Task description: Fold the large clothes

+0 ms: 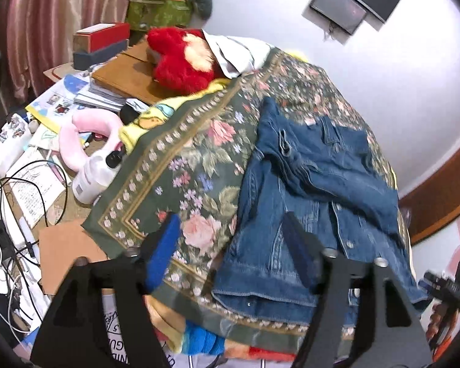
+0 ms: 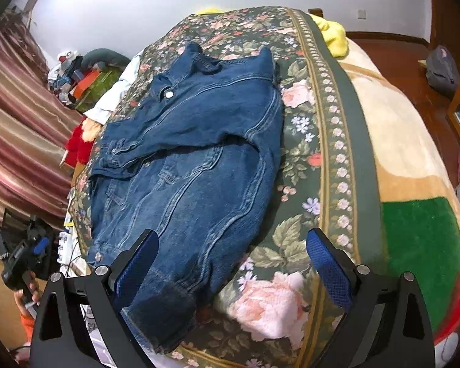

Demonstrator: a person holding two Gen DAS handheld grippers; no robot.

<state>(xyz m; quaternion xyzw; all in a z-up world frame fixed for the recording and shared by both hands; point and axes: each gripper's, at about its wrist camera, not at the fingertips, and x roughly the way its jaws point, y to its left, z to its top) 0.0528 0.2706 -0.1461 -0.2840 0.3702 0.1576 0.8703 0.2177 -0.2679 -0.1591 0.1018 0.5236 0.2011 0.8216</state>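
Observation:
A blue denim jacket (image 1: pixel 306 184) (image 2: pixel 193 159) lies spread on a green floral blanket (image 1: pixel 199 153) (image 2: pixel 306 153) over a bed. One sleeve is folded across its front. Its collar points to the far end and its hem is nearest me. My left gripper (image 1: pixel 230 242) hovers open above the jacket's near left edge, with nothing between its blue pads. The right gripper (image 2: pixel 233 263) is also open, held above the hem corner and the blanket without gripping. In the right wrist view a hand holds the left gripper (image 2: pixel 24 254) at the far left.
Left of the bed lies clutter: a white bottle (image 1: pixel 92 178), a pink neck pillow (image 1: pixel 86 135), cables (image 1: pixel 3 214), cardboard (image 1: pixel 64 251) and a red plush (image 1: pixel 181 58). A beige and green blanket (image 2: pixel 414 230) covers the bed's right side, and a striped curtain (image 2: pixel 15 122) hangs on the left.

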